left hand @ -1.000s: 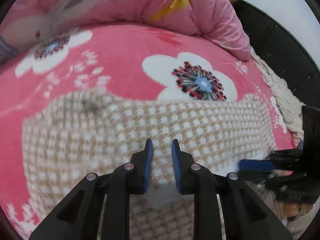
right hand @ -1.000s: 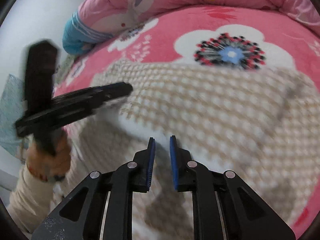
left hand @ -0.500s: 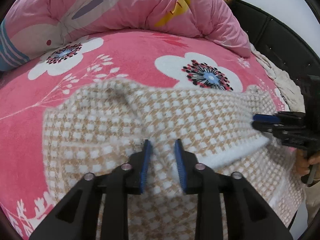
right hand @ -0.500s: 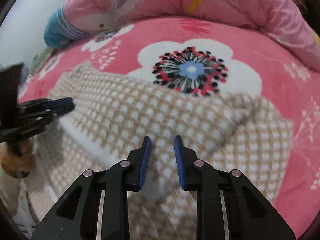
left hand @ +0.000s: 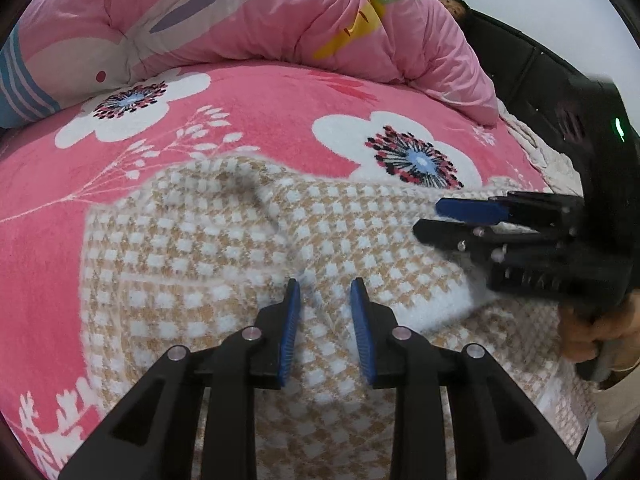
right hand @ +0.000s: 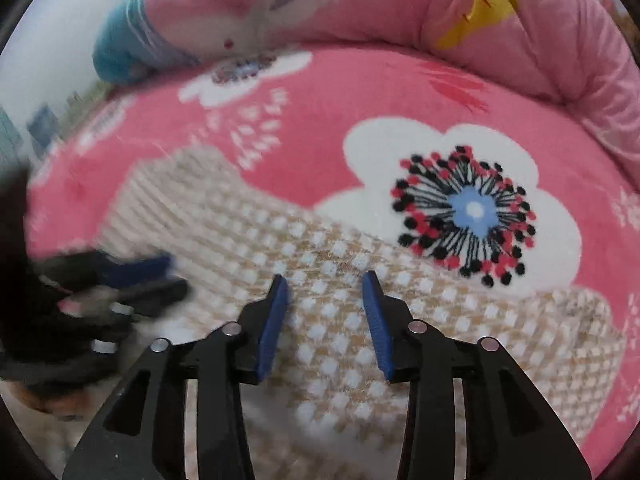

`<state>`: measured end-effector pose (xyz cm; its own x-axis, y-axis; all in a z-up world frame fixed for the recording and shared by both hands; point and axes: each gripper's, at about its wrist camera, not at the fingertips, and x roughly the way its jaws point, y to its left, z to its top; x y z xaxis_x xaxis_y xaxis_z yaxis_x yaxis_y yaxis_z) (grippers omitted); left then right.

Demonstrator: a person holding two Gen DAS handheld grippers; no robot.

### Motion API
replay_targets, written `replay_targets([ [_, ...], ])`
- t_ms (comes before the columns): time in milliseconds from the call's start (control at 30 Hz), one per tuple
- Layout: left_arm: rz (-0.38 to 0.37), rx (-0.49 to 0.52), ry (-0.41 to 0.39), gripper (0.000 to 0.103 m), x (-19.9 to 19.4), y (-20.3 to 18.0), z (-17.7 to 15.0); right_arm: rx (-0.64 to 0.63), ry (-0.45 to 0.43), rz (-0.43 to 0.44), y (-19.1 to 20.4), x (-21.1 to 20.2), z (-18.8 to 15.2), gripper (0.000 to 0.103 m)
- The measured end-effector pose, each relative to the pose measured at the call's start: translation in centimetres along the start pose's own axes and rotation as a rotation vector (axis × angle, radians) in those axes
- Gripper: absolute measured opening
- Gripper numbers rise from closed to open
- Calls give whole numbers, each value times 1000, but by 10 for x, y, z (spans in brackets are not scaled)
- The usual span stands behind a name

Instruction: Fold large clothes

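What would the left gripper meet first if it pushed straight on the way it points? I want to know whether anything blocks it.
Most likely the checked beige-and-white garment lying just ahead of the left gripper; nothing stands between them. Its pads look clear of the cloth, though depth is uncertain.

Ahead of my left gripper (left hand: 325, 306) the checked garment (left hand: 224, 256) lies low and flat, so I can pass over it freely. Beyond it the pink flowered blanket (left hand: 260, 112) is bare up to the bunched pink quilt (left hand: 280, 20), which blocks the far side. On my right, the right gripper (left hand: 460, 216) crowds in close; the dark headboard (left hand: 520, 68) walls off that edge.
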<state>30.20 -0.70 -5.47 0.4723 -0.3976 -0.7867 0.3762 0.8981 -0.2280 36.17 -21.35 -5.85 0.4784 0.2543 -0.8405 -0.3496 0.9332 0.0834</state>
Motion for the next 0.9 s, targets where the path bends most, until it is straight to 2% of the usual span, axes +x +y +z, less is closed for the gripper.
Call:
replay_targets([
  [100,-5,7,-4,27,-1,0,0,32,20,18,-14,-24,-23,37],
  [233,-3,7,-13,28,-1,-1,-1,45,62,-20,-31,-49,-66,37],
  [333,6,-1,-11,28,-3,-2,0,71,66,-26,-35,-69,-79,38],
  [367,9,-20,-10,28,-6,-2,0,95,69,-27,-36,-76,-82,48],
  [400,12,-41,-11,30,-11,-2,1,113,63,-21,-36,-81,-84,54],
  [467,39,-68,-28,39,-26,-2,-1,133,18,25,-29,-103,-90,56],
  [500,51,-72,-42,47,-37,-4,-3,133,2,33,-25,-113,-96,58],
  [533,61,-70,-57,56,-51,-7,-7,129,-20,37,-19,-125,-102,66],
  [567,65,-66,-66,61,-62,-10,-11,121,-43,36,-11,-138,-110,76],
  [633,73,-46,-82,73,-89,-20,-24,106,-74,27,2,-154,-121,85],
  [700,86,-18,-82,82,-108,-31,-40,117,-92,2,14,-171,-141,88],
  [800,107,22,-64,96,-127,-46,-71,178,-112,17,22,-179,-170,92],
  [900,148,29,-29,97,-131,-58,-104,247,-122,-8,26,-177,-197,93],
])
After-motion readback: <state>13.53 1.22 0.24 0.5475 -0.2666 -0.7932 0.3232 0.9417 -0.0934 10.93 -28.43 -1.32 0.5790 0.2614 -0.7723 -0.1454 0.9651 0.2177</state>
